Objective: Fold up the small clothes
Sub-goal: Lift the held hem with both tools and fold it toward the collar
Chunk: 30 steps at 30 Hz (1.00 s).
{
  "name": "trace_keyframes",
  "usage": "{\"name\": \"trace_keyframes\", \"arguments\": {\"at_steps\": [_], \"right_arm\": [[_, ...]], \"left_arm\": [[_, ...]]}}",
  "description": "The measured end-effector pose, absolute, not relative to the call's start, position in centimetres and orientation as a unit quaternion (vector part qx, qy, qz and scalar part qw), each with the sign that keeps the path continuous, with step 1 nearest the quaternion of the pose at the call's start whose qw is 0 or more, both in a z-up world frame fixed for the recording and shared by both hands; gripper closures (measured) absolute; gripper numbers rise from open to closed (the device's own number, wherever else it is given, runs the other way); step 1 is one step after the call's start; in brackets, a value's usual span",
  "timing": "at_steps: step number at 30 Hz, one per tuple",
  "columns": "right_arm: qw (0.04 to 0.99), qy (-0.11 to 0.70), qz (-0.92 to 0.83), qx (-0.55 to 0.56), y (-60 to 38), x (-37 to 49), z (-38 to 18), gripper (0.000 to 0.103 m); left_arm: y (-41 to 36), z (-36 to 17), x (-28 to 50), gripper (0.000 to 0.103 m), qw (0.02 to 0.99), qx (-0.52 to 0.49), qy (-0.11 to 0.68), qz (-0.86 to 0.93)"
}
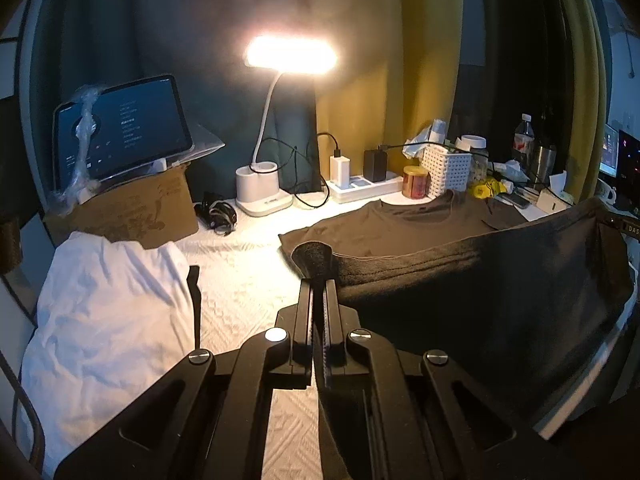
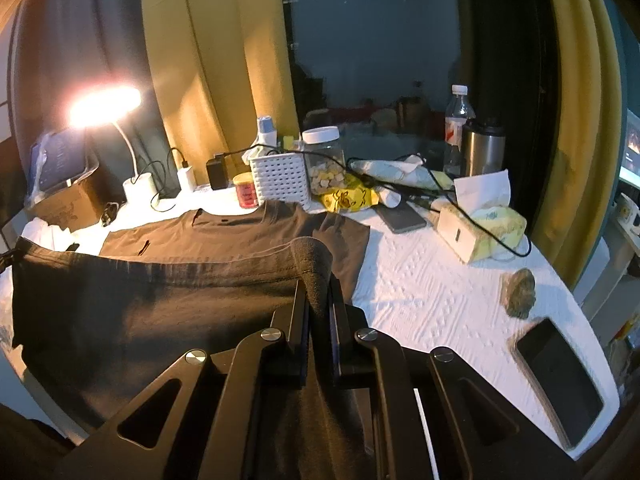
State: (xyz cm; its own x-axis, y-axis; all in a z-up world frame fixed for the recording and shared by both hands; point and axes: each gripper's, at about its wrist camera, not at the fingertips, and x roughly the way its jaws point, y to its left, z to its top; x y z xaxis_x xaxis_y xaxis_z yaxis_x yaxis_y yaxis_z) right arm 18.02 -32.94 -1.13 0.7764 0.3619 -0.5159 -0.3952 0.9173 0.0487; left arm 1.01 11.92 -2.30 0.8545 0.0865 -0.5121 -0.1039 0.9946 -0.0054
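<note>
The left tongs [image 1: 319, 276] are pinched tight on the hem of a dark brown T-shirt [image 1: 460, 280]; a small fold of cloth bulges just past their tips. The right tongs [image 2: 318, 280] clamp the same hem at its other corner, with the fabric pressed between the jaws and hanging down under them. Between the two tongs the hem is stretched into a lifted edge, raised off the table [image 2: 432, 288]. Ahead of both tongs the upper part of the shirt lies flat on the white textured cover, its collar farthest away, close to a white perforated basket [image 2: 282, 178] and a small red-labelled jar [image 2: 245, 190].

To the left of the left tongs lies a crumpled white garment [image 1: 104, 312], apart from the brown shirt. Beyond it a cardboard box [image 1: 132, 212] carries a tablet [image 1: 120, 128], and a lit desk lamp [image 1: 290, 56] stands straight ahead. To the right of the right tongs rest a tissue pack [image 2: 486, 220], a dark phone [image 2: 560, 380] and a small brownish lump [image 2: 520, 292].
</note>
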Motion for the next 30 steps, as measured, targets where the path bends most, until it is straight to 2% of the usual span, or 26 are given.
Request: {"name": "trace_keyframes", "arguments": {"at_steps": [17, 30], "right_arm": [[0.944, 0.265, 0.193, -0.038, -32.1, 22.4, 0.4, 0.094], [0.944, 0.267, 0.188, -0.041, -31.1, 25.8, 0.8, 0.094]], "left_arm": [[13.2, -0.9, 6.3, 0.101, 0.967, -0.028, 0.246, 0.052], [13.3, 1.1, 9.4, 0.101, 0.974, -0.001, 0.221, 0.041]]}}
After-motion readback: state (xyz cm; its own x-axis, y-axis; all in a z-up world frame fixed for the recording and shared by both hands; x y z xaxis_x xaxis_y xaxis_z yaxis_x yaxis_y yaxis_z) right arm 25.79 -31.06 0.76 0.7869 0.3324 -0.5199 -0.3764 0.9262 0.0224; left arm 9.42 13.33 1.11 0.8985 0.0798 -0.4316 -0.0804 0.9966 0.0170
